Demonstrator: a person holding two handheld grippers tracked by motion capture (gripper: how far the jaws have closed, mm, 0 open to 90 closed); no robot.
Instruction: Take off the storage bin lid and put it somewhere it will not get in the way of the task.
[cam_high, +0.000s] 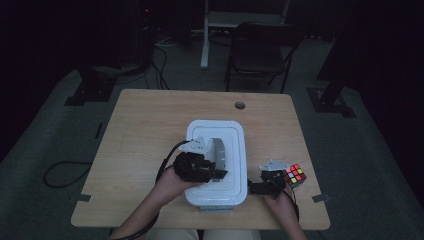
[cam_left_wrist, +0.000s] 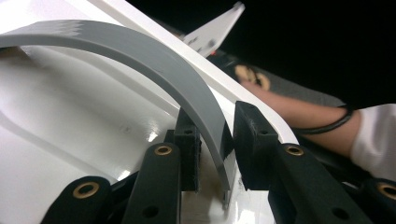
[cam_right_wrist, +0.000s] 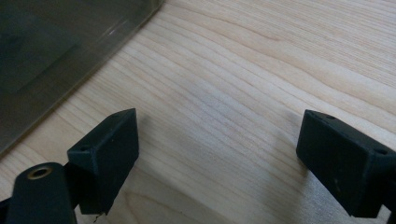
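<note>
Handle: grey arched handle (cam_left_wrist: 154, 70) stands up on the white lidded box (cam_high: 235, 150), near the table's (cam_high: 150, 130) front edge, middle.
Left gripper (cam_high: 212, 172): jaws pinch the handle's end, reaching in from the box's left.
Left gripper view: pads (cam_left_wrist: 189, 140) clamp the grey strip.
Right gripper (cam_right_wrist: 217, 154): jaws spread over bare wood, beside the colour cube (cam_high: 295, 174) near the front right corner.

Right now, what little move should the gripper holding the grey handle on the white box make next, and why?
Probably lift gently straight up. The left gripper is shut on the curved grey plastic handle of the white plastic box lid, and the handle already stands raised above the lid. The right gripper rests open on the light wooden table beside the box, clear of the lift.
</note>
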